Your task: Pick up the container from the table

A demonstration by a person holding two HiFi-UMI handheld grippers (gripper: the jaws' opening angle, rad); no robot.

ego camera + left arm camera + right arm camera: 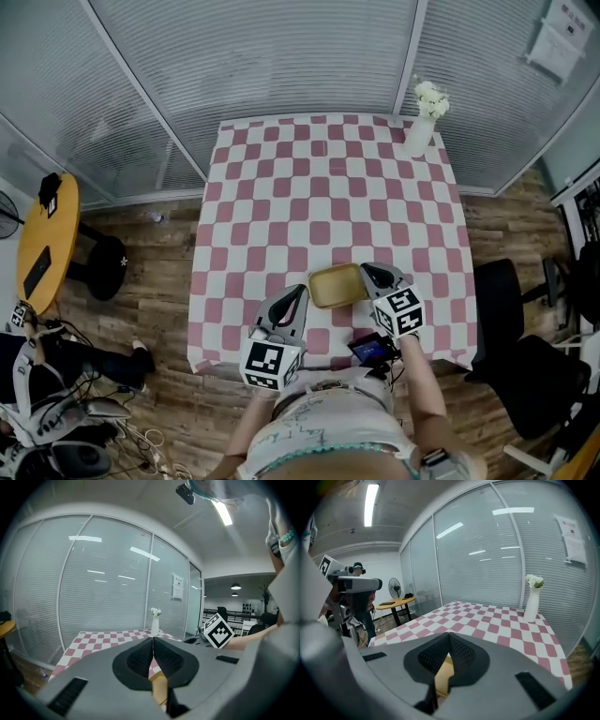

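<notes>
A shallow yellow container [337, 285] lies on the pink-and-white checked table [328, 187], near its front edge. My left gripper [300, 292] is at the container's left rim and my right gripper [367, 272] at its right rim. In the left gripper view the gripper [153, 641] has its jaws closed tip to tip, and a strip of the container [160, 691] shows below them. The right gripper view shows that gripper [449, 637] shut the same way, over the container [443, 674]. Neither pair of jaws holds anything.
A white vase with flowers [419, 131] stands at the table's far right corner. Glass walls with blinds run behind the table. A round wooden side table [47, 244] is at the left, a black chair [506, 309] at the right. A person [37, 375] sits low on the left.
</notes>
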